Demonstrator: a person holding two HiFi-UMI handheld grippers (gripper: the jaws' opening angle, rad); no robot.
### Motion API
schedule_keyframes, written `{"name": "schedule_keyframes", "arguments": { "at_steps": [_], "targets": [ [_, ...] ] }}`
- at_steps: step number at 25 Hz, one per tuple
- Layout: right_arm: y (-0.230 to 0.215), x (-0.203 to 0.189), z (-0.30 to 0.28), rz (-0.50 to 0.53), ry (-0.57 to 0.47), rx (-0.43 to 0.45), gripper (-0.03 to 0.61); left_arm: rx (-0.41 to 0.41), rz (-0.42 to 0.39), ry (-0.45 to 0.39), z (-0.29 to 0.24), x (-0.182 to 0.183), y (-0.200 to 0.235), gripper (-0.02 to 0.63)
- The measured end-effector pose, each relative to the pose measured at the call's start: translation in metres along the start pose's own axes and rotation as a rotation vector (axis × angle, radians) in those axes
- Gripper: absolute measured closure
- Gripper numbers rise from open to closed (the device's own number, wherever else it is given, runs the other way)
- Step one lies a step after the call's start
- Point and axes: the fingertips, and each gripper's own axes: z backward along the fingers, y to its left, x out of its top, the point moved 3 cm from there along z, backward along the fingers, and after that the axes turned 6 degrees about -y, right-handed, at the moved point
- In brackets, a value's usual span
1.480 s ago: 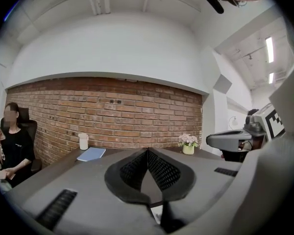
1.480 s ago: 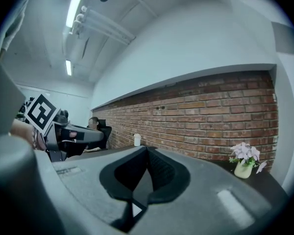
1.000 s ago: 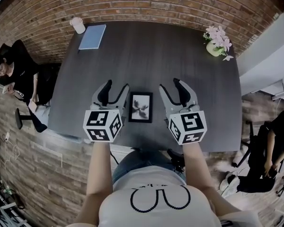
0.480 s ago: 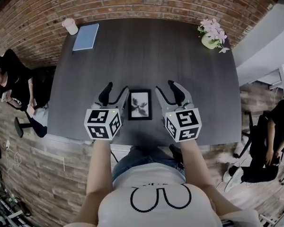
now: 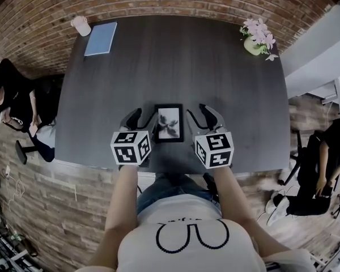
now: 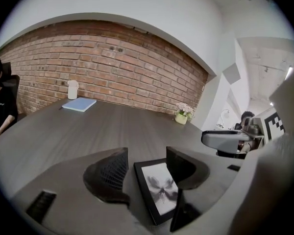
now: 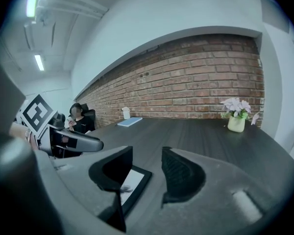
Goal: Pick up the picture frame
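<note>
Near the front edge of the dark wooden surface point(image 5: 175, 61) lies one black picture frame point(image 5: 169, 123), flat, glass up, with a pale print of a dark winged shape. It sits between the two grippers, and neither is touching it that I can see.

The left gripper point(image 5: 143, 120) is just beside the frame's left side. Its jaws stand wide apart. In the left gripper view the frame lies low in the gap and under the right-hand jaw, which covers part of its far edge. No pad presses on it.

The right gripper point(image 5: 195, 118) is just beside the frame's right side. Its jaws are also wide, though they have just been closing a little. In the right gripper view the frame lies mostly behind the left-hand jaw, and only one corner shows in the gap. The pads do not bear on it.

Both grippers point forward and down at the surface, and each carries one marker cube.

Counted on the surface: one picture frame, one blue notebook point(image 5: 100, 38) at the far left, one white cup point(image 5: 80, 25) just beside it, and one pot of pink flowers point(image 5: 254, 41) at the far right corner. Two other people sit off the surface, one at the left point(image 5: 11, 103) and one at the right point(image 5: 328, 163).
</note>
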Motion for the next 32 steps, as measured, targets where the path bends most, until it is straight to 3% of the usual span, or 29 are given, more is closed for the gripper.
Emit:
{"name": "schedule_keyframes", "arguments": {
  "at_steps": [14,24,32],
  "targets": [
    [0.004,-0.052,-0.006,-0.057,0.124,0.003,0.414,0.036,0.079,0.263,-0.022,-0.081,0.004,0.418],
    [0.003,-0.061,-0.007,-0.062,0.134,0.008,0.419,0.097,0.068,0.34,-0.033,-0.101,0.003,0.475],
    [-0.005,-0.059,-0.005,-0.063,0.124,-0.002,0.426,0.13,0.093,0.339,-0.034,-0.102,0.002,0.509]
  ]
}}
